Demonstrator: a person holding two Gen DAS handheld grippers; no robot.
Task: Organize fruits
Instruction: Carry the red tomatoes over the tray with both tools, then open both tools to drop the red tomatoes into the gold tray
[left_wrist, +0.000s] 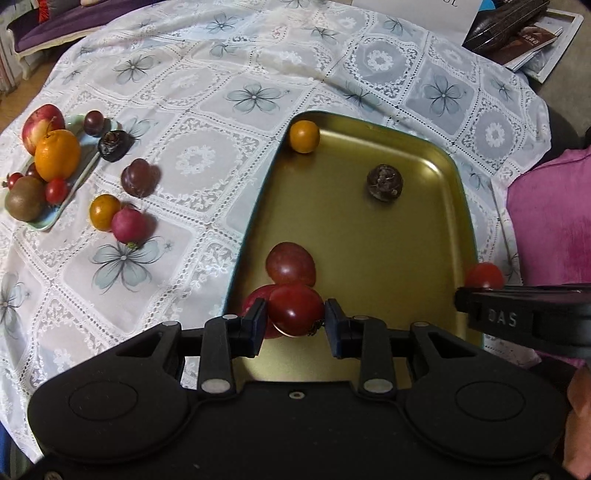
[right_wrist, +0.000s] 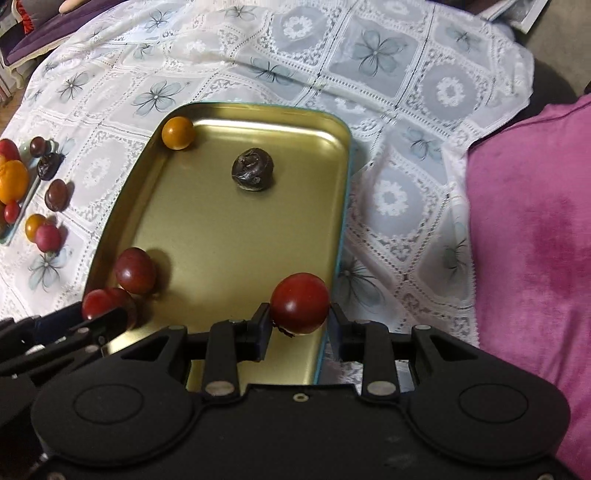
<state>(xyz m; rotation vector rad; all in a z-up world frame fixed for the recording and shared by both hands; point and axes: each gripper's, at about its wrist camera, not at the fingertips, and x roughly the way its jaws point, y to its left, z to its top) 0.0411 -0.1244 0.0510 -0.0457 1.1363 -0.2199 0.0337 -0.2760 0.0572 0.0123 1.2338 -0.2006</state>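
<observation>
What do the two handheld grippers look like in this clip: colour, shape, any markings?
Both are matte black plastic. The left gripper and right gripper each have a broad body with two round raised discs, angular linkage arms with silver pivot pins, and dark blue-black finger pads. The right one's side carries raised letters that look like "DAS". No cables or sleeves show.

the left tool (left_wrist: 295, 317) is clamped on a red cherry tomato (left_wrist: 295, 308) over the near left corner of the gold tray (left_wrist: 369, 240). two more red fruits (left_wrist: 290, 264) lie just behind it — one touching the tray's left wall. a yellow tomato (left_wrist: 304, 136) sits in the far left corner, a dark water chestnut (left_wrist: 385, 182) toward the far right. the right tool (left_wrist: 517, 317) enters at the tray's right edge, holding another red tomato (left_wrist: 484, 276).
</observation>
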